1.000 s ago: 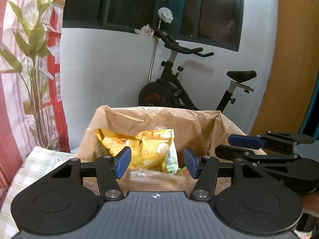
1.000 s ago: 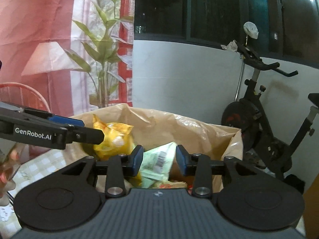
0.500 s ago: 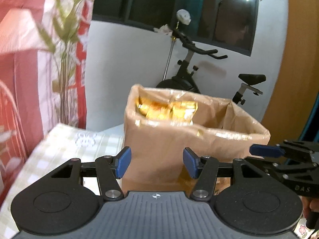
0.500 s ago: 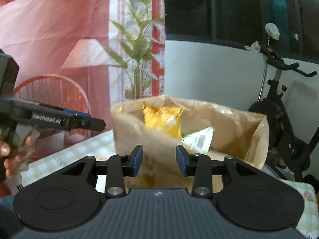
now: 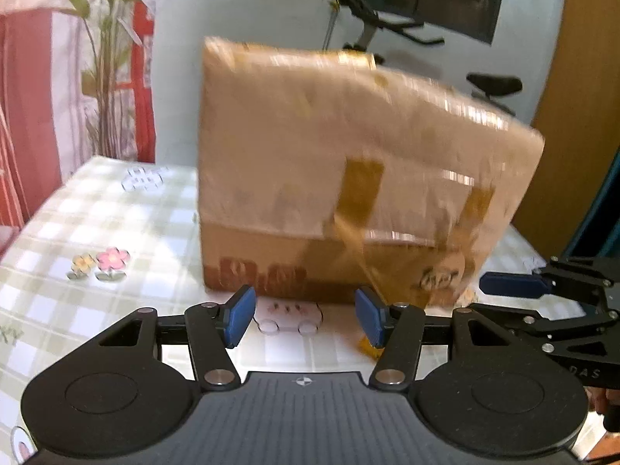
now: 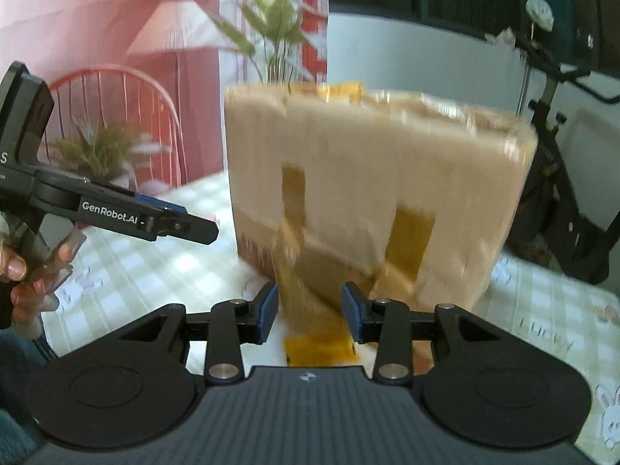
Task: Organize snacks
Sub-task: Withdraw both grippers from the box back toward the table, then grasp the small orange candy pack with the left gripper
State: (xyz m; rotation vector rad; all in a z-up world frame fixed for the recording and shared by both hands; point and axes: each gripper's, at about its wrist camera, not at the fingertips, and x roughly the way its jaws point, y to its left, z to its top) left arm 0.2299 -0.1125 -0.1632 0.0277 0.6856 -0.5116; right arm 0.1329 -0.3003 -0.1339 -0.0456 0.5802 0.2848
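The left claw [image 5: 305,321] is spread and empty, low over the bench [image 5: 97,232], just short of the box [image 5: 348,178]. The right claw [image 6: 310,317] is likewise spread with nothing between its pads, its tips above a loose strip of tape [image 6: 319,345] trailing from the box front. The box stands on the bench with its top rim above both cameras, so any snacks inside are hidden; the blur makes finer detail unsure. This looks like a pause between picks. Next, each claw likely needs to find another snack, with none in view here.
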